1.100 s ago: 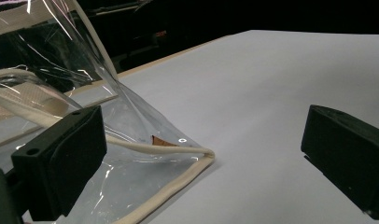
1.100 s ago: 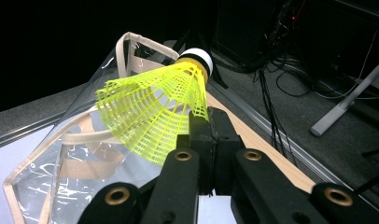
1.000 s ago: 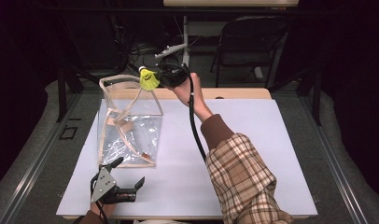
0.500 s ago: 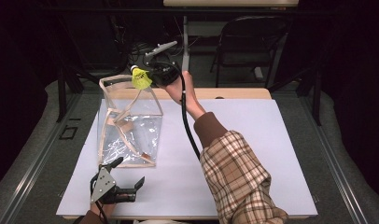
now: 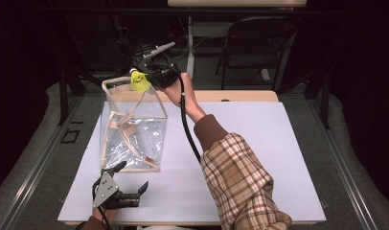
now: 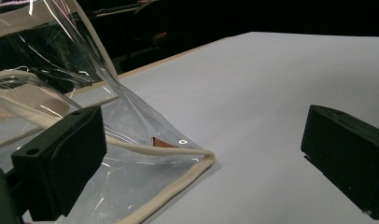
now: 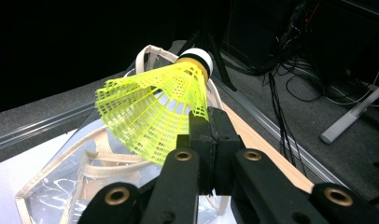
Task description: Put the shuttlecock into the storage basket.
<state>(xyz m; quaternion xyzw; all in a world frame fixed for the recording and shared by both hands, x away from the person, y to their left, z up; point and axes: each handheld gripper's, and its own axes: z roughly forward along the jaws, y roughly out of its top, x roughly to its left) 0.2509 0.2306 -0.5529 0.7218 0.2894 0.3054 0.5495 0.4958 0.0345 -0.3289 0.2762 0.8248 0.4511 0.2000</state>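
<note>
A yellow plastic shuttlecock (image 5: 140,82) (image 7: 152,109) with a white cork tip hangs over the far rim of a clear plastic tote bag (image 5: 131,129) (image 7: 61,196) with cream trim. My right gripper (image 5: 145,79) (image 7: 207,122) is shut on the shuttlecock's skirt edge, held high above the bag's open mouth. My left gripper (image 5: 130,184) (image 6: 201,154) rests open near the table's front edge, just in front of the bag's near corner (image 6: 204,158), with nothing between its fingers (image 6: 61,158).
The white table top (image 5: 259,153) stretches to the right of the bag. A wooden strip (image 5: 240,96) runs along the far edge. A dark chair (image 5: 259,43) and cables (image 7: 290,93) lie on the floor beyond.
My right gripper has carried the shuttlecock leftward and slightly up over the bag's far rim. The left gripper has stayed still.
</note>
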